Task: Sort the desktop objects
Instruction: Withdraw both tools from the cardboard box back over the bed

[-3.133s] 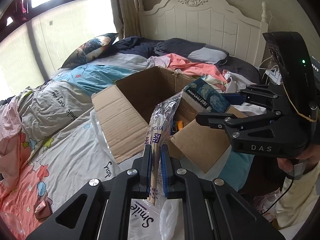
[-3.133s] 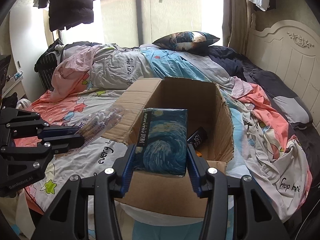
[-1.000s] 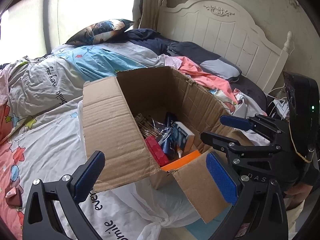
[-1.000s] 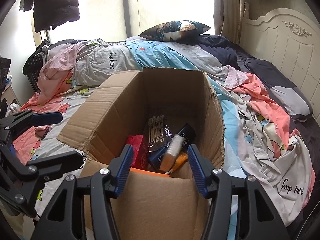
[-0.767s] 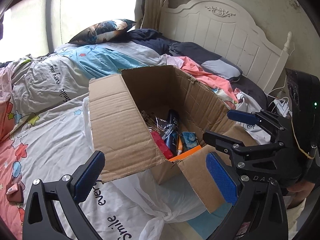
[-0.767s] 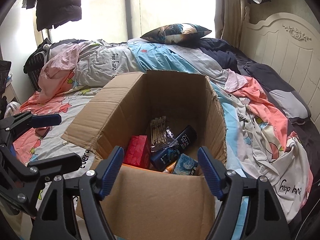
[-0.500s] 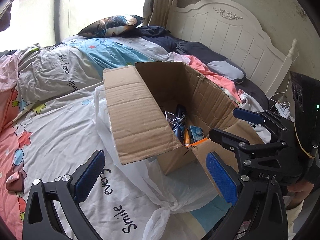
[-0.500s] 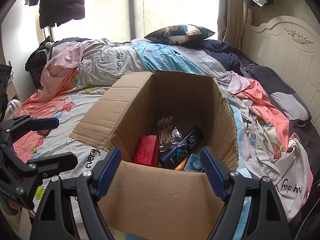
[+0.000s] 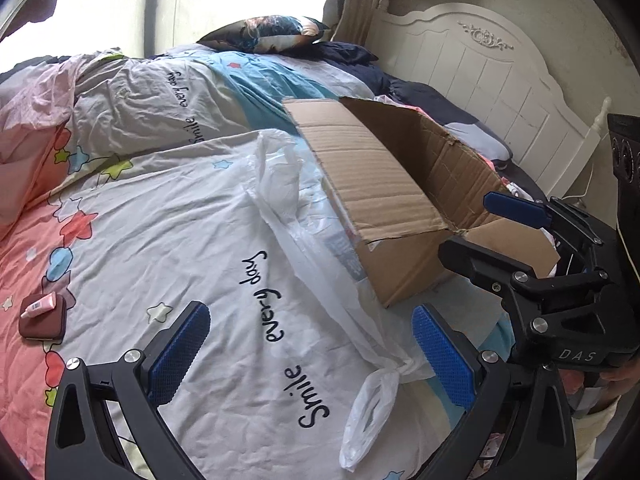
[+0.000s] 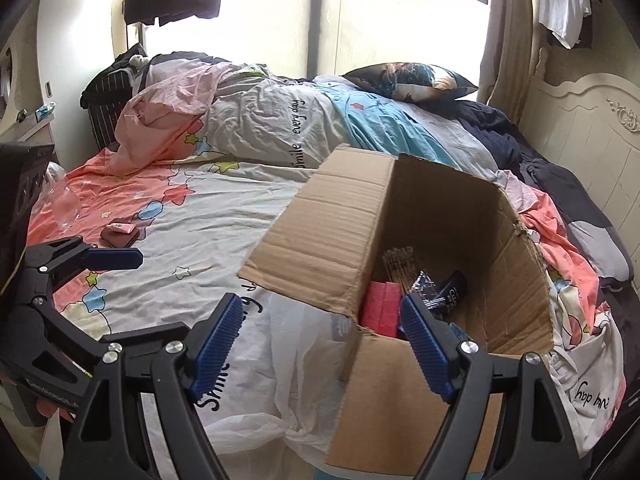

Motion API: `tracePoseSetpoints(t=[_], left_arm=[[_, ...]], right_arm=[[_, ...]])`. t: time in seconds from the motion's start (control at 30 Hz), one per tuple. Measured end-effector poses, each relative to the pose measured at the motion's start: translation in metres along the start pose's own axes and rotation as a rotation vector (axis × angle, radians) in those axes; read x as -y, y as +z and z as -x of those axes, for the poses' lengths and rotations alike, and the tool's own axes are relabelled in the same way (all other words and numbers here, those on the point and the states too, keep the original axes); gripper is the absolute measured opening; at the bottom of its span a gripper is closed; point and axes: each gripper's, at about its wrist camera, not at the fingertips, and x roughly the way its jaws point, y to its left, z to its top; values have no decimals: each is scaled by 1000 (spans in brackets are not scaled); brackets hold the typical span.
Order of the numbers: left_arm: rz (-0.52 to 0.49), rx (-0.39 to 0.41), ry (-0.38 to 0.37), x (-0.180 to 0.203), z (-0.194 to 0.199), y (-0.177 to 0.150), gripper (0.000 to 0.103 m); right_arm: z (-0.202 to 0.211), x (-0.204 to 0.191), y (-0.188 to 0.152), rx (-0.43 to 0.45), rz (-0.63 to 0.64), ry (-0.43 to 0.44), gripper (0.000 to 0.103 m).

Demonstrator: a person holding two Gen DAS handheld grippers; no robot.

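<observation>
Reading duvet (image 9: 248, 240) ("Smile every day")

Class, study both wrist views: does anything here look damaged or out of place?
Yes. The cardboard box has a ragged, torn right wall edge. Far from it on the bedspread, a pink tube lies atop a maroon case, not yet sorted. A white plastic bag lies crumpled beside the box.

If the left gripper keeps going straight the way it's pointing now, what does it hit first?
Probably the quilt, near its "every day" lettering. The left gripper is open and empty, angled down at bare bedding; the plastic bag lies just right of that line, though depth is hard to judge.
</observation>
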Motion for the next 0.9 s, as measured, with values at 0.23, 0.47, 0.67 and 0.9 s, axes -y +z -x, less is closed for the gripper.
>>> tracePoseSetpoints(t=[0.23,0.47,0.67,0.9], left_arm=[[12,13,69,-43,18,-16,103],[73,28,102,-87,34,-25,103],[105,34,123,-115,41,-34,103],[141,45,160,-143,50,-44,103]], right_arm=[[-23,-44,6,-21,66,28,78],[-43,-76,13,-47,101,49,78],[-52,-98,18,-60,129,63,78],[-62,-123,21,-76,169,80,78]])
